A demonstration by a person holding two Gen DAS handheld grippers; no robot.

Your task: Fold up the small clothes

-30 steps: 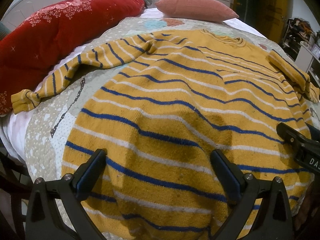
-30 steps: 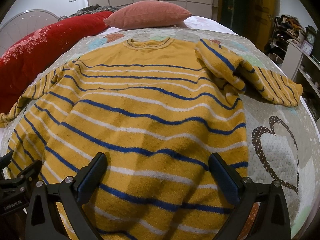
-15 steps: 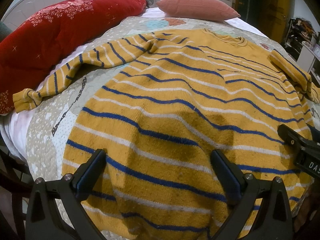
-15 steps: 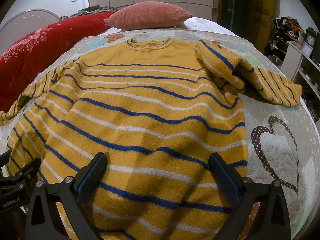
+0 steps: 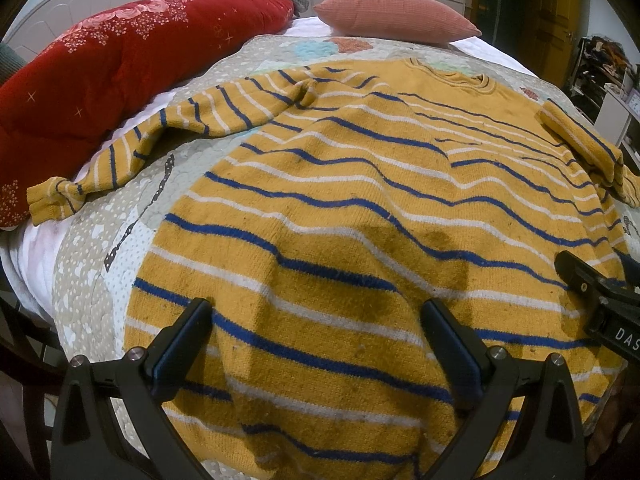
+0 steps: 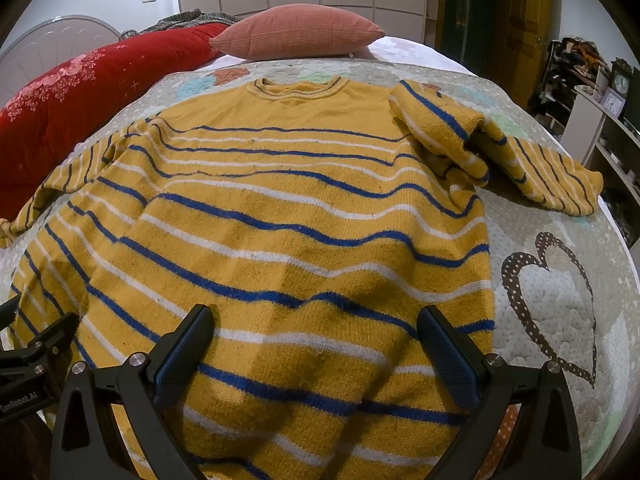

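A quilted bedspread [image 6: 560, 312] with a dotted heart outline covered the bed, and on it a mustard-yellow knitted sweater [image 6: 288, 216] with blue and white stripes lay flat, collar toward twelve o'clock, hem toward six. Its left sleeve [image 5: 132, 152] stretched out toward nine o'clock, ending in a twisted cuff beside a long red bolster [image 5: 100, 80]; its right sleeve [image 6: 500, 156] lay bunched and doubled over at two o'clock. A pink cushion [image 6: 296, 32] sat beyond the collar at twelve. The left gripper [image 5: 316, 344] and right gripper [image 6: 314, 344] both hung over the hem area, jaws spread wide, gripping nothing; whether they touched the knit could not be told.
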